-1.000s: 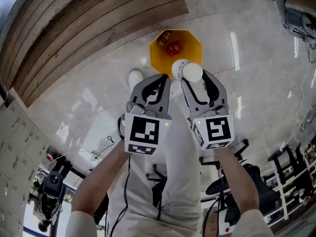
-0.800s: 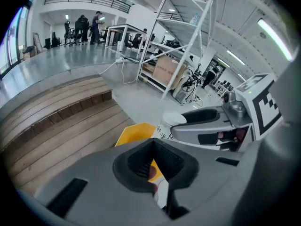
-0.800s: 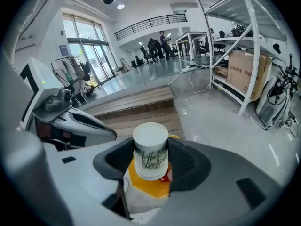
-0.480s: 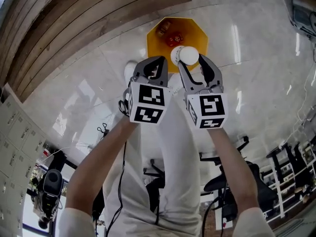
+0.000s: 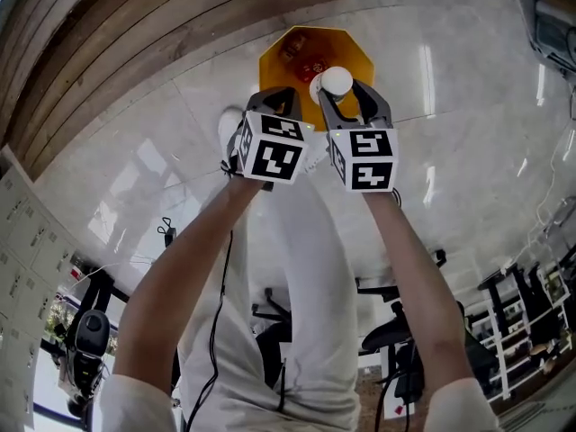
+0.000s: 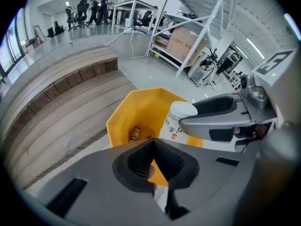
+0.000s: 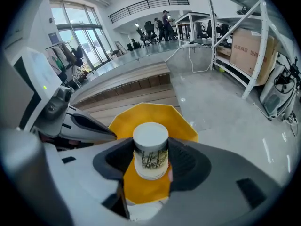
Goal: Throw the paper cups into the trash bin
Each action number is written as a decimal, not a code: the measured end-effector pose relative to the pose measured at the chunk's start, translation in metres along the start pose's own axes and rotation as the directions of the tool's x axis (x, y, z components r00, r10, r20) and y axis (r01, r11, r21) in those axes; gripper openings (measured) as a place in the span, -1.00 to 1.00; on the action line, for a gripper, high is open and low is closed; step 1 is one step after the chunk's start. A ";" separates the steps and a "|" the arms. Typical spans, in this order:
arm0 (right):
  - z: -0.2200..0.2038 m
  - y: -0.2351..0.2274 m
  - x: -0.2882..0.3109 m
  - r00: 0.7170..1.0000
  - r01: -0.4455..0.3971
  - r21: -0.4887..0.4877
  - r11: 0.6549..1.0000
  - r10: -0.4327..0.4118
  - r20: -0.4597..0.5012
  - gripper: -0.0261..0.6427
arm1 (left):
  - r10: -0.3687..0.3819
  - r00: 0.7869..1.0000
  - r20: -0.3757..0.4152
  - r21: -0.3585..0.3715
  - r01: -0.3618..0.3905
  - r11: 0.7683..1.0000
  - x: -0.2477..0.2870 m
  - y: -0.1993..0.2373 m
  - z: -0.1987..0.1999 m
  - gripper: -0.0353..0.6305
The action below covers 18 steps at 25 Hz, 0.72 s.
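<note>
**A:** One paper cup (image 7: 150,145) is all I can find, and it is not in the bin yet. Do you agree?

**B:** Yes. The right gripper (image 5: 345,97) has it clamped, one jaw against each side of the cup's wall, with the white flat end towards the camera. From the head view the cup hangs over the near edge of the yellow trash bin (image 5: 281,59), clear of it and not inside.

**A:** And the left gripper (image 6: 151,142)?

**B:** Its jaws are closed tip to tip with nothing between them. It sits just beside the right one, also aimed down at the bin.

**A:** What is in the bin already?

**B:** A small brown can-like thing (image 6: 135,133) and something red (image 5: 312,67) on the bottom. I see no paper cup in there, though part of the inside is hidden behind the grippers.

**A:** So how far along would you say this is?

**B:** The carry looks nearly finished for this cup, and the drop itself is what remains: get it fully over the opening, then part the jaws. No other cup shows on the pale floor (image 5: 450,151) or the wooden steps (image 5: 135,61), so I can't tell whether more are waiting out of view.
</note>
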State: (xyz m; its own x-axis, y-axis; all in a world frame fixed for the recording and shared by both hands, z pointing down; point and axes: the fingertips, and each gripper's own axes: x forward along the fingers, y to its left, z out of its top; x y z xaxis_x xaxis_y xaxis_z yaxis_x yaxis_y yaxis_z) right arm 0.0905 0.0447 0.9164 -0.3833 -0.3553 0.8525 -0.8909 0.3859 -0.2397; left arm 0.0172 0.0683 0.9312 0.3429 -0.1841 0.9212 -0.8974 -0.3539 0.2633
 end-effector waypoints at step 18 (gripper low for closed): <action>-0.017 -0.001 -0.020 0.996 -0.024 0.064 0.998 0.029 -0.081 -0.11 | -0.046 0.998 -0.041 0.004 0.046 0.999 -0.019 -0.017 -0.001 -0.72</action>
State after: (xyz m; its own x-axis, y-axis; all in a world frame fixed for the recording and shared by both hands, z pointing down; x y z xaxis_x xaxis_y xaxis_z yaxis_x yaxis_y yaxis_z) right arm 0.1037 0.0659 0.9074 -0.3879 -0.2735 0.8802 -0.8952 0.3390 -0.2892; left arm 0.0257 0.0784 0.9097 0.3721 -0.1303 0.9190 -0.8795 -0.3659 0.3042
